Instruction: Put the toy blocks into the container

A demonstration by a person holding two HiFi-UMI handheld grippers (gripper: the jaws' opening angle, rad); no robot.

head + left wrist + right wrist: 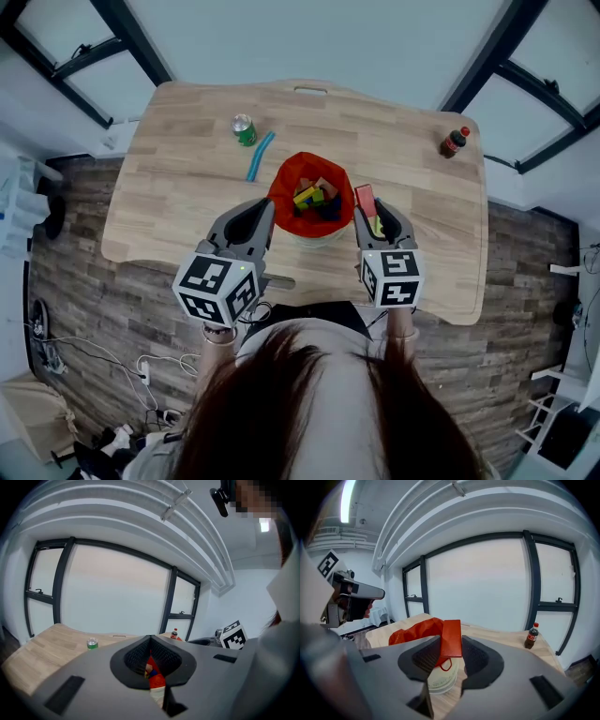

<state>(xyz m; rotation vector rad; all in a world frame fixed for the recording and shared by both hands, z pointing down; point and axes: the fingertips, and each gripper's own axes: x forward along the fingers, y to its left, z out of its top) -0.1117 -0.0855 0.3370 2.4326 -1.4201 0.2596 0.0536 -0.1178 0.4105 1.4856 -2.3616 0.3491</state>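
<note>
Left tongs (pixel 265 208) closed tip to tip, empty; right tongs (pixel 372 211) clamped on red block (pixel 451 637); both side by side, angled slightly down.

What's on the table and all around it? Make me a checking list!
Surface: light wooden table.
Job's things: red-lined container holds several coloured blocks; one red block is still outside it.
Clutter: green can, blue stick, cola bottle.
Grippers: left gripper shut and empty, beside the container; right gripper shut on the red block.
Cables: loose cables on the floor, none seen on the table.
Surroundings: wood-look floor, big windows.
</note>
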